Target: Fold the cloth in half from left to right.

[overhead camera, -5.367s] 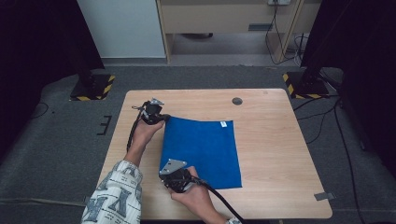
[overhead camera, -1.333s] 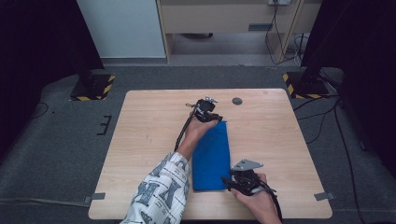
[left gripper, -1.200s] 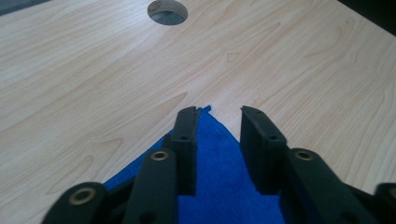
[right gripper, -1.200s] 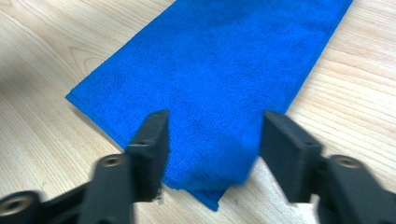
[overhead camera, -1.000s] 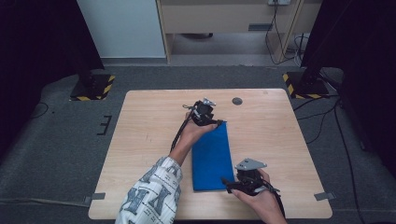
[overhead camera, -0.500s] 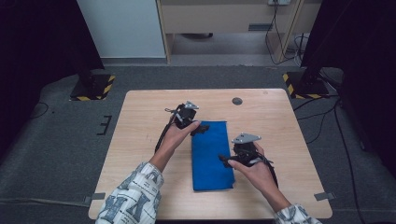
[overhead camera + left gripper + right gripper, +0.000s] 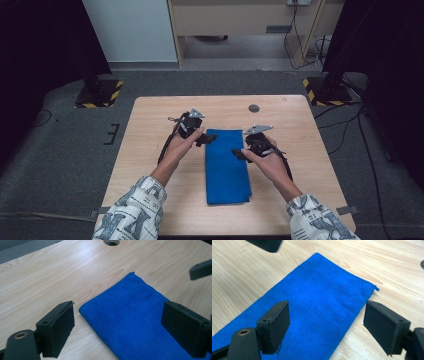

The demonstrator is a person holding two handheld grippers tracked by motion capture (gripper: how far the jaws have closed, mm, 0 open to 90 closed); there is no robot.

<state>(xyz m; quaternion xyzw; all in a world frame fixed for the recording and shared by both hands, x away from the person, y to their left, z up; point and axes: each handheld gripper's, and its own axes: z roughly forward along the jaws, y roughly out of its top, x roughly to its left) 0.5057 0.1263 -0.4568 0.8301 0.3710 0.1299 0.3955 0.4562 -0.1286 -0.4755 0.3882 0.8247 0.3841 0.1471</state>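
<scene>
A blue cloth (image 7: 227, 167) lies folded into a narrow strip, flat on the wooden table (image 7: 150, 150). My left gripper (image 7: 206, 139) hovers at the strip's far left corner. Its jaws have just been opening and now stand open over the cloth (image 7: 140, 315), with the left gripper (image 7: 120, 312) touching nothing. My right gripper (image 7: 238, 153) is at the strip's right edge, near the far end. Its jaws have just been closing a little but stay open above the cloth (image 7: 312, 305). The right gripper (image 7: 327, 312) presses on nothing.
A round cable hole (image 7: 254, 108) sits in the table near its far edge. Bare wood lies on both sides of the cloth. On the floor beyond the table stand two stand bases with yellow-black stripes (image 7: 97, 95) (image 7: 327, 90). Cables trail from both grippers.
The cloth went from a wide sheet to a narrow strip. The left gripper let go at the far edge and drew back left. The right hand moved from the near edge up along the strip.
</scene>
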